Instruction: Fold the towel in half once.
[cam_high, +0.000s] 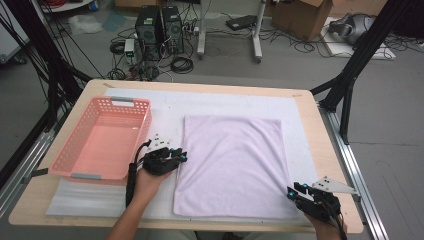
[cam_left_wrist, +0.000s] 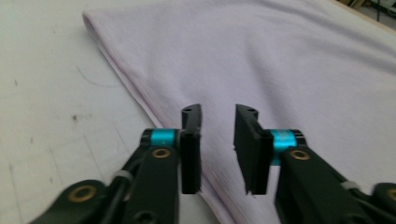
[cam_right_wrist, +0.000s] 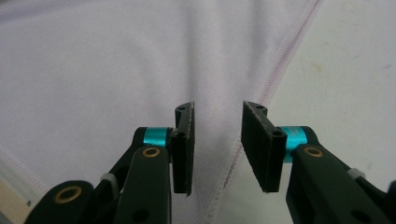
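Note:
A pale lilac cloth (cam_high: 232, 165) lies folded flat on the white mat, right of the middle of the table. My left gripper (cam_high: 182, 156) hovers at the cloth's left edge, about halfway down its side. Its jaws stand apart over the hemmed edge of the cloth (cam_left_wrist: 261, 60), and the left gripper (cam_left_wrist: 218, 116) has nothing pinched between its pads. Over the cloth's near right corner, my right gripper (cam_high: 295, 190) points in toward the fabric. The right gripper (cam_right_wrist: 218, 109) is open too, with the stitched hem of the cloth (cam_right_wrist: 116, 60) running below the gap.
A pink plastic basket (cam_high: 142, 131) with nothing in it stands at the table's left side, close behind my left hand. A white mat (cam_high: 165, 107) covers most of the wooden table (cam_high: 320, 130). Cables, computer cases and boxes sit on the floor beyond.

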